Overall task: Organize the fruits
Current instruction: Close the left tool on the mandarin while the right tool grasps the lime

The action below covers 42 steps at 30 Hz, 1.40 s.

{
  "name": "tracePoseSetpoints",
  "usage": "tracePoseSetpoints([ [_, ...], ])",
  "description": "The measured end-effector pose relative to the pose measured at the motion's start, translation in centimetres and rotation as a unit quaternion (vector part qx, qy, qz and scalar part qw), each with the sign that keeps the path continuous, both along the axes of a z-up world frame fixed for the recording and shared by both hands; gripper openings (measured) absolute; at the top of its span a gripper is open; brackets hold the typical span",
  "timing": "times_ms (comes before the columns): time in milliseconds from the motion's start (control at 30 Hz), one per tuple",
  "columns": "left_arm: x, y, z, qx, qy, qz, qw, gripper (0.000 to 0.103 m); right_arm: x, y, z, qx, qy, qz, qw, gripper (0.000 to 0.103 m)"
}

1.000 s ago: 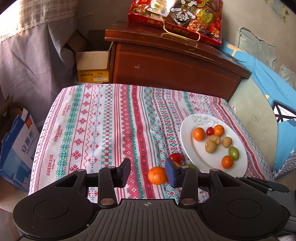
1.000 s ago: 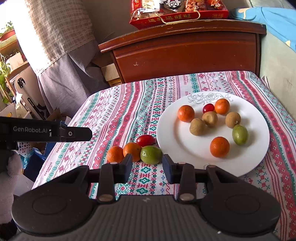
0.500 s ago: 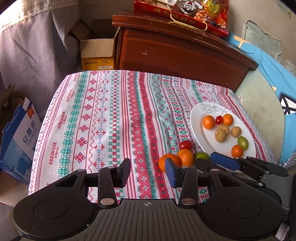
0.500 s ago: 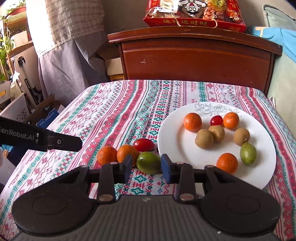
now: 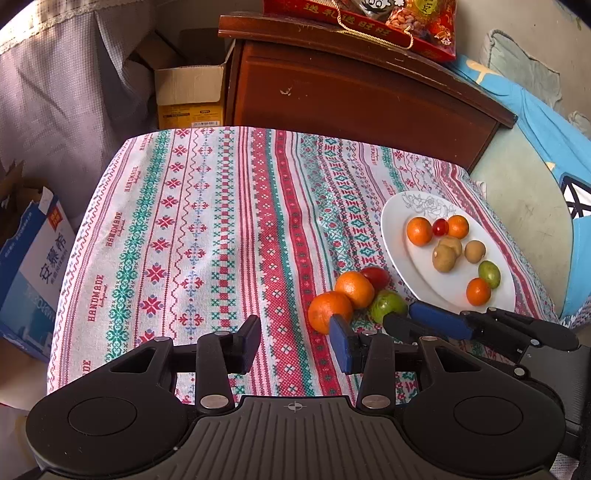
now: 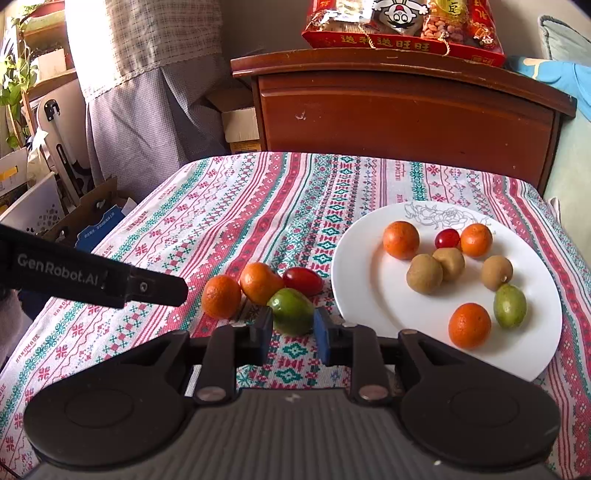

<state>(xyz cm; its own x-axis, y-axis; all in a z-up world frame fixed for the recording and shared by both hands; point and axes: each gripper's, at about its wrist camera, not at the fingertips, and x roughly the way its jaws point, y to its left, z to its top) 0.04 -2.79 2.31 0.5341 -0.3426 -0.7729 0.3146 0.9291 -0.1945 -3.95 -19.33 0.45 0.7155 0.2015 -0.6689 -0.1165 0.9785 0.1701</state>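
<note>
On the striped cloth, left of the white plate, lie two oranges, a red cherry tomato and a green fruit. My right gripper has its jaws closing on the green fruit, both pads against its sides; the fruit rests on the cloth. The left wrist view shows the same grip, green fruit between the right gripper's fingers. My left gripper stands open and holds nothing, with the nearest orange just beyond its right finger. The plate holds oranges, brown fruits, a green fruit and a small tomato.
A dark wooden cabinet with a red snack bag stands behind the table. Cardboard boxes and a blue carton sit on the floor at left. A blue cushion lies at right.
My right gripper has come down around the green fruit and its jaws have narrowed onto it. The left gripper has drawn back slightly and stays open.
</note>
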Motion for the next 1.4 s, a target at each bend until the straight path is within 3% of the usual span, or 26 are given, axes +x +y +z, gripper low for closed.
tracePoseSetpoints([
  [967, 0.1, -3.5, -2.7, 0.041, -0.021, -0.049, 0.9977, 0.04, -1.6, -2.0, -0.5, 0.057, 0.05, -0.018, 0.997, 0.03],
  [1400, 0.0, -4.6, -3.1, 0.063, -0.055, -0.058, 0.9948, 0.036, -1.5, -2.3, -0.8, 0.069, 0.049, -0.033, 0.996, 0.031],
])
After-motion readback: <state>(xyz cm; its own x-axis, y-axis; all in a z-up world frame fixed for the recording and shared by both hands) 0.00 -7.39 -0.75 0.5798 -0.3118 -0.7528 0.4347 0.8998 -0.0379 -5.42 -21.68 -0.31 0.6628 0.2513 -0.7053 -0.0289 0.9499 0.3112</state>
